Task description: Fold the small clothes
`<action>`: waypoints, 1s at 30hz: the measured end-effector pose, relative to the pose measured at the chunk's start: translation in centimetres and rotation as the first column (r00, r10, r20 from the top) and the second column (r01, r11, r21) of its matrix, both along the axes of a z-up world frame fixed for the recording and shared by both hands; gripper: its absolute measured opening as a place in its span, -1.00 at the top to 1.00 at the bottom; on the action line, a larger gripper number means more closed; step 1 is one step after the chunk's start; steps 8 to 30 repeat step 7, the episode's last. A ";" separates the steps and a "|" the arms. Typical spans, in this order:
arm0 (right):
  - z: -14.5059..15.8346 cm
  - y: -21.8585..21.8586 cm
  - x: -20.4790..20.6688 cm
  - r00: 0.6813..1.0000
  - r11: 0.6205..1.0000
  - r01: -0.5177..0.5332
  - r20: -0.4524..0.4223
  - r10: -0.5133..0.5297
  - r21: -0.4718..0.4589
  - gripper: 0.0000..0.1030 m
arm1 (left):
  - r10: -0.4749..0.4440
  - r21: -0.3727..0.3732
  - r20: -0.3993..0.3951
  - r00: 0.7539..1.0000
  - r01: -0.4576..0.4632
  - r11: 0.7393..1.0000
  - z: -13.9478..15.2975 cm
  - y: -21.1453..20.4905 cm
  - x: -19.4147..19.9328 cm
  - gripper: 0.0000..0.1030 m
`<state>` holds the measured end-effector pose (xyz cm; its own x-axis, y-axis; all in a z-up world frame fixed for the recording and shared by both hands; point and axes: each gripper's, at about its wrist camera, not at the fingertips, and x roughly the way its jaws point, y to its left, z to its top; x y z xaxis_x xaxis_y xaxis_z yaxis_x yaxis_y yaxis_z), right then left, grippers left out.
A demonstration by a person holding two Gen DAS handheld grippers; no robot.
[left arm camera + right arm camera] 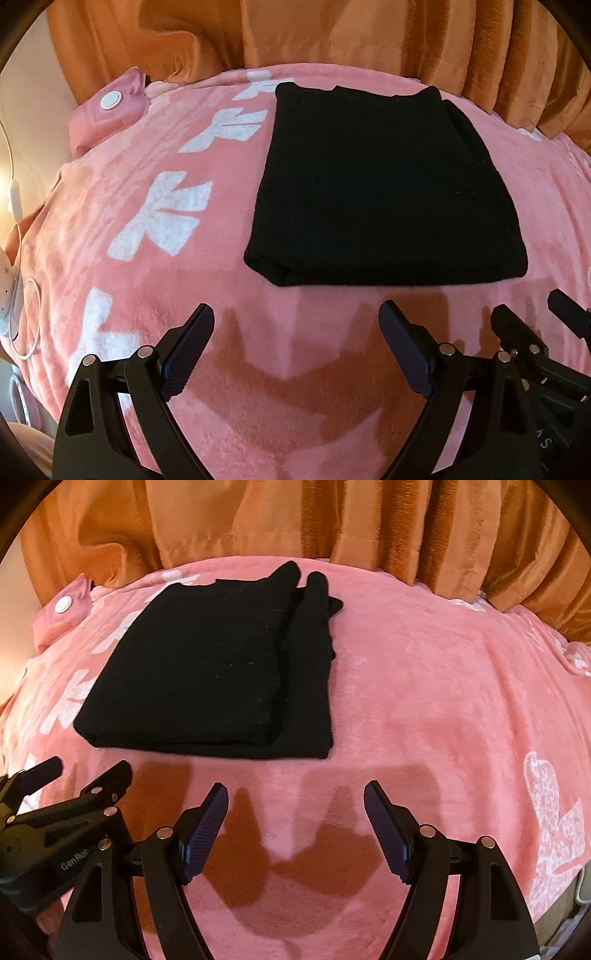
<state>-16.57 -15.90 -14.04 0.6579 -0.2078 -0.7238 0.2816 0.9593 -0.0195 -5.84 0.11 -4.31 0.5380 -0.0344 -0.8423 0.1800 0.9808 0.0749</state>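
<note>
Both claws hang released and empty just above the bed. The left claw (pixel 295 325) has its fingers spread wide over bare pink fleece, and the right claw (pixel 295 801) is spread just as wide beside it, the two nearly shoulder to shoulder. Neither touches anything; only their shadows fall on the pink blanket (pixel 129 221) beneath them.

Straight ahead of both, a little beyond the fingertips, lies the black garment (pixel 376 177), folded into a flat, neat rectangle. Its near folded edge runs crosswise in front of the claws, and its longer side runs away from them toward the orange curtain (pixel 332 517). From the right wrist view a narrower under-layer sticks out along the garment's right side. The garment sits dead ahead of the left claw and off to the left of the right one, so the left looks slightly better placed. I'd judge the fold nearly done.
</note>
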 end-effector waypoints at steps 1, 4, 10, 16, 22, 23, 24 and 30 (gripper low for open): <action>0.0 0.0 0.0 1.000 1.000 0.002 0.000 -0.002 0.006 -0.43 | 0.010 -0.002 -0.001 1.000 -0.010 1.000 0.0 0.1 0.1 -0.71; 0.1 0.1 0.1 1.000 1.000 0.008 0.000 -0.008 0.015 -0.43 | 0.020 0.003 -0.001 1.000 -0.020 1.000 0.0 0.1 0.3 -0.71; 0.1 0.2 0.2 1.000 1.000 0.012 -0.001 -0.012 0.008 -0.43 | 0.020 0.004 -0.004 1.000 -0.020 1.000 -0.1 0.1 0.3 -0.69; 0.1 0.2 0.2 1.000 1.000 0.012 -0.001 -0.012 0.008 -0.43 | 0.020 0.004 -0.004 1.000 -0.020 1.000 -0.1 0.1 0.3 -0.69; 0.1 0.2 0.2 1.000 1.000 0.012 -0.001 -0.012 0.008 -0.43 | 0.020 0.004 -0.004 1.000 -0.020 1.000 -0.1 0.1 0.3 -0.69; 0.1 0.2 0.2 1.000 1.000 0.012 -0.001 -0.012 0.008 -0.43 | 0.020 0.004 -0.004 1.000 -0.020 1.000 -0.1 0.1 0.3 -0.69; 0.1 0.2 0.2 1.000 1.000 0.012 -0.001 -0.012 0.008 -0.43 | 0.020 0.004 -0.004 1.000 -0.020 1.000 -0.1 0.1 0.3 -0.69; 0.1 0.2 0.2 1.000 1.000 0.012 -0.001 -0.012 0.008 -0.43 | 0.020 0.004 -0.004 1.000 -0.020 1.000 -0.1 0.1 0.3 -0.69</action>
